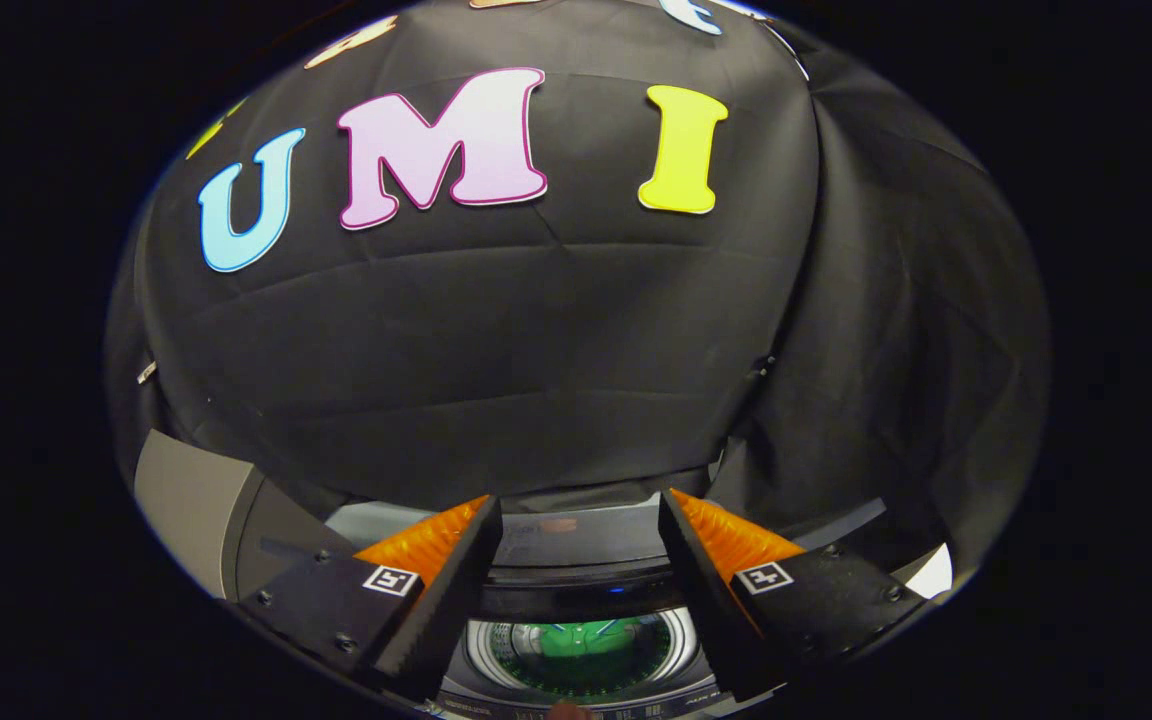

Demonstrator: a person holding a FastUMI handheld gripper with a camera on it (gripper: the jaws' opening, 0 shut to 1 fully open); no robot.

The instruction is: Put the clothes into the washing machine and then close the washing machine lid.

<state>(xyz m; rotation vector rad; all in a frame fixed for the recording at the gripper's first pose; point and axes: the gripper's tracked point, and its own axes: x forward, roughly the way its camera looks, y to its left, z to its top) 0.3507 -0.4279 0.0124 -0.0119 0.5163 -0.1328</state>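
Green clothes [576, 640] lie in the washing machine [576, 575] drum below the spread tool [581, 510].

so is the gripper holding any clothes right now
No, the gripper is open with nothing between its fingers, and through the gap the washing machine shows a green item in its drum.

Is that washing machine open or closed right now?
Open. Between the spread tongs you look straight down into the washing machine and its round drum, with something green inside. The tongs hold nothing.
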